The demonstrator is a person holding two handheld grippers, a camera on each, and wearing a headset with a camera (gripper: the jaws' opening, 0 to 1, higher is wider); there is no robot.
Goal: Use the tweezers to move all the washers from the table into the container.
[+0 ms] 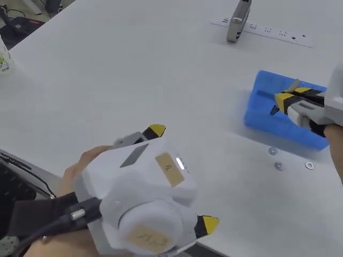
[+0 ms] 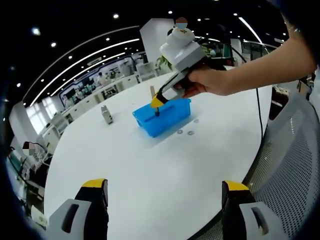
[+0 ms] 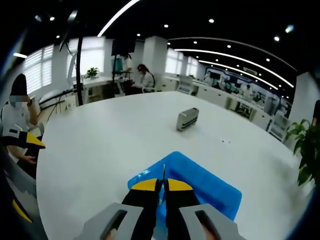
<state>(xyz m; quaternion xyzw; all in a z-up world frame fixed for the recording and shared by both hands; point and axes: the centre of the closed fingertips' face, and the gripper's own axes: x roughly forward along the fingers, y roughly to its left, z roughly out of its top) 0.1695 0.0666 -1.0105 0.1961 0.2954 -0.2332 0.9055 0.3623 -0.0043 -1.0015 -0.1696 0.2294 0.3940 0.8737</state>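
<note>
Right gripper (image 3: pixel 162 186): clamped shut on the tweezers (image 3: pixel 163 174), whose tips point down into the blue container (image 1: pixel 265 118).
Left gripper (image 2: pixel 164 186): jaws wide apart, holding nothing, well apart from the work.
Washers (image 1: pixel 278 166): three lie on the table (image 1: pixel 134 69), just beside the container.
Slip risk: the thin tweezers may twist in the jaws, and a flat washer may skid or drop.
Snag risk: the tips could catch the container wall and shove it.

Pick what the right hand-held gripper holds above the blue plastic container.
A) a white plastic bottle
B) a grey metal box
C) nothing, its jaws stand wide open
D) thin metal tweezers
D: the right hand-held gripper is shut on the thin metal tweezers, and their tip points forward over the blue plastic container.
</note>
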